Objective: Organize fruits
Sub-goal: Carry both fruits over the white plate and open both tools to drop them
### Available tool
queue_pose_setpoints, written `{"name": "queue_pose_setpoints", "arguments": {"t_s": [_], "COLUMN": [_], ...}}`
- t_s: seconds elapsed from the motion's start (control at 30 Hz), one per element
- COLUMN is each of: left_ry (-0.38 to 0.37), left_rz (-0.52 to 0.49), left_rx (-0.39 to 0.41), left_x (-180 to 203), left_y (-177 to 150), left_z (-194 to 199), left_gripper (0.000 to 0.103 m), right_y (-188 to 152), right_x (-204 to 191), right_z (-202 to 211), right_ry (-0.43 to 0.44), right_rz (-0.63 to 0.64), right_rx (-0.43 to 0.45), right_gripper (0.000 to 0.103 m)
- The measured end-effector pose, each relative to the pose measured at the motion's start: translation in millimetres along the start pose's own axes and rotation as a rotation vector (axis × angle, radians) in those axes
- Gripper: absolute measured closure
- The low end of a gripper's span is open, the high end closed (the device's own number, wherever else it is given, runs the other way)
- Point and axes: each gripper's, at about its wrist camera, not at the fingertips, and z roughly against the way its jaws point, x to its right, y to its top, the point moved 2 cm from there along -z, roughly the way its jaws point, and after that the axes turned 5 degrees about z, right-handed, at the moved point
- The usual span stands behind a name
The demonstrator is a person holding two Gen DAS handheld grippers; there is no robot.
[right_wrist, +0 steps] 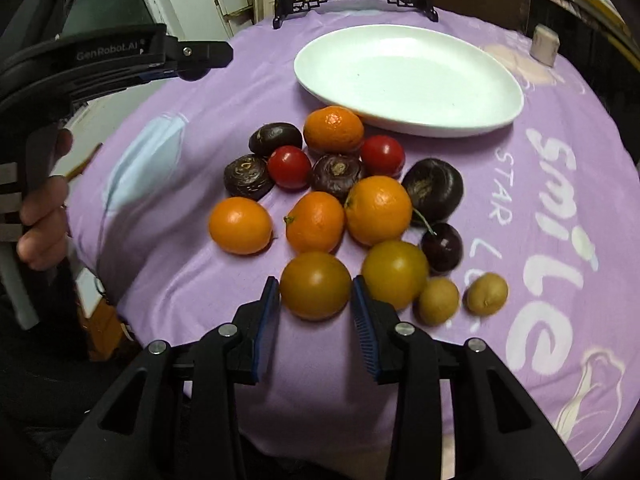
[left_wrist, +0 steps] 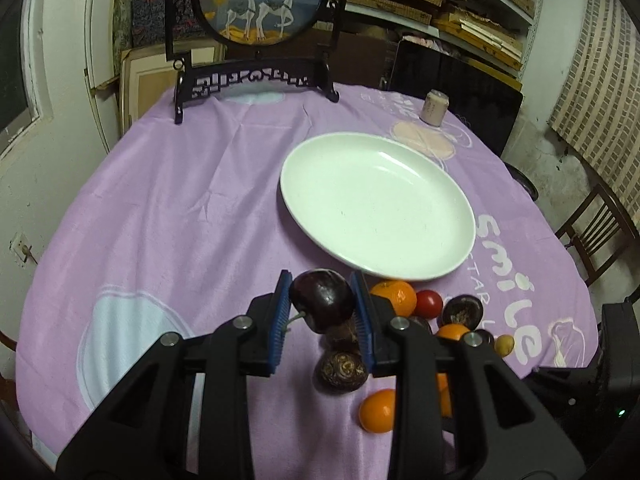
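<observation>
Left tongs [left_wrist: 322, 306], in the left wrist view, are clamping a dark cherry [left_wrist: 323, 305] by its sides, stem trailing, and holding it clear of the desk [left_wrist: 180, 200] just short of the white plate [left_wrist: 304, 208], which is sitting empty. In the right wrist view, right tongs [right_wrist: 315, 298] are closing snugly around a yellow-brown fruit [right_wrist: 315, 285] at the near edge of the heap of oranges, tomatoes and dark fruits, likely the second pick for that plate [right_wrist: 516, 108]; pad contact looks made, though lift-off is unclear.

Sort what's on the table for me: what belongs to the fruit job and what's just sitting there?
Job:
- dark fruit held in the left tool
- yellow-brown fruit between the right tool pads
- loose fruit pile
- white plate, nothing on it

Lying about:
- framed deer picture on its stand
- small jar
- purple tablecloth
</observation>
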Motion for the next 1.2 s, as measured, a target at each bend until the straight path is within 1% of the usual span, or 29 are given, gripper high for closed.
{"name": "queue_pose_setpoints", "arguments": {"t_s": [0.13, 0.23, 0.3, 0.4, 0.43, 0.47, 0.53, 0.6, 0.63, 0.7, 0.73, 0.77, 0.8, 0.87, 0.9, 0.97, 1.0, 1.07, 1.1, 1.13, 1.2], "left_ry": [-0.007, -0.007, -0.004, -0.012, -0.018, -0.026, -0.019, -0.024, -0.031, -0.035, -0.037, -0.031, -0.025, -0.024, -0.028, -0.026, -0.032, -0.046, -0.052, -0.042, -0.044], "left_rz": [0.006, 0.009, 0.007, -0.005, -0.011, -0.023, -0.051, -0.079, -0.082, -0.076, -0.063, -0.054, -0.041, -0.009, -0.003, 0.004, 0.004, 0.019, 0.030, 0.038, 0.039], "left_rx": [-0.018, -0.016, -0.007, -0.010, -0.014, -0.023, -0.030, -0.044, -0.057, -0.085, -0.107, -0.122, -0.147, -0.194, -0.208, -0.225, -0.229, -0.229, -0.222, -0.210, -0.197], "left_x": [-3.6, -6.3, -6.7, -3.4, -1.5, 1.8, 9.5, 21.6, 26.8, 33.2, 35.8, 36.9, 37.1, 34.6, 34.3, 33.7, 33.4, 30.9, 28.2, 25.1, 22.4], "left_y": [-5.6, -5.9, -3.3, 7.5, 11.9, 22.0, 44.2, 77.8, 94.5, 117.1, 130.8, 137.5, 145.4, 152.8, 154.4, 157.0, 157.3, 158.8, 159.7, 160.1, 160.9], "left_z": [-1.6, 0.4, 2.1, 0.1, -2.0, -6.4, -18.2, -38.8, -52.4, -78.4, -99.1, -113.5, -133.4, -164.9, -173.8, -192.4, -196.8, -202.2, -200.8, -196.4, -182.8], "left_gripper": [0.073, 0.073, 0.073, 0.073, 0.073, 0.073, 0.073, 0.073, 0.073, 0.073, 0.073, 0.073, 0.073, 0.073, 0.073, 0.073, 0.073, 0.065, 0.055, 0.054, 0.054], "right_y": [1.3, 4.4, 13.1, 27.0, 39.8, 49.6, 78.8, 117.0, 129.5, 158.3, 173.1, 183.4, 193.1, 200.4, 203.2, 205.5, 206.3, 208.5, 208.3, 207.5, 206.2], "right_x": [-3.6, -2.6, 2.7, 19.1, 32.2, 40.4, 67.1, 91.5, 103.9, 125.3, 138.3, 147.8, 158.7, 169.1, 174.4, 179.0, 179.3, 180.3, 181.8, 182.8, 182.1], "right_z": [-1.1, 14.4, 31.3, 37.3, 36.2, 35.3, 35.0, 30.2, 24.5, 8.9, -3.5, -16.0, -33.0, -51.1, -59.0, -65.7, -66.2, -70.8, -69.8, -66.5, -54.6], "right_ry": [-0.015, 0.000, -0.005, -0.031, -0.045, -0.050, -0.063, -0.093, -0.103, -0.125, -0.135, -0.133, -0.115, -0.103, -0.102, -0.095, -0.093, -0.093, -0.103, -0.122, -0.119], "right_rz": [0.025, 0.007, -0.002, -0.025, -0.033, -0.037, -0.055, -0.061, -0.069, -0.093, -0.111, -0.121, -0.139, -0.162, -0.168, -0.172, -0.170, -0.170, -0.176, -0.183, -0.189], "right_rx": [0.024, 0.067, 0.115, 0.139, 0.142, 0.145, 0.166, 0.205, 0.218, 0.232, 0.229, 0.213, 0.181, 0.141, 0.128, 0.123, 0.123, 0.120, 0.127, 0.131, 0.135], "right_gripper": [0.068, 0.068, 0.068, 0.068, 0.068, 0.068, 0.068, 0.068, 0.068, 0.068, 0.068, 0.068, 0.068, 0.068, 0.068, 0.067, 0.067, 0.064, 0.063, 0.063, 0.062]}}
